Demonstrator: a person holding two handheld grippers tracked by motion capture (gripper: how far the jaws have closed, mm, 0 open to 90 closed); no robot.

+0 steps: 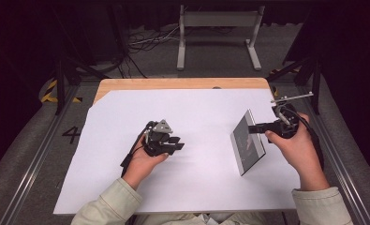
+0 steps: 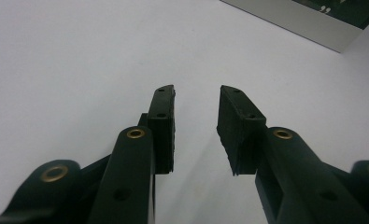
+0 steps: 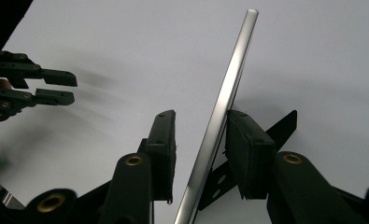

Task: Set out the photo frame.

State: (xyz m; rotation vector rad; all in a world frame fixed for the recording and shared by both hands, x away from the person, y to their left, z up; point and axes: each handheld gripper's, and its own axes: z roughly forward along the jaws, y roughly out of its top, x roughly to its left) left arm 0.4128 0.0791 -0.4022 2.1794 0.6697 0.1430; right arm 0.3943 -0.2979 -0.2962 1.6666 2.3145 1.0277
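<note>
A flat photo frame [image 1: 248,143] with a silver rim and a dark face stands tilted on the white sheet [image 1: 196,112], right of centre. In the right gripper view its silver edge [image 3: 229,84] runs up between the jaws, and a black prop leg [image 3: 285,123] shows behind it. My right gripper [image 1: 254,127] straddles the frame's upper right edge; the frame lies close against one pad while a gap shows at the other. My left gripper [image 1: 177,144] hovers open and empty over the sheet, left of the frame, whose lower corner [image 2: 313,21] sits ahead of it.
The sheet covers most of a wooden table [image 1: 173,83]. Metal rails [image 1: 37,154] run along both sides of the table. A grey metal stand [image 1: 218,21] and cables sit on the floor beyond the far edge. The left gripper [image 3: 74,87] appears at the left of the right gripper view.
</note>
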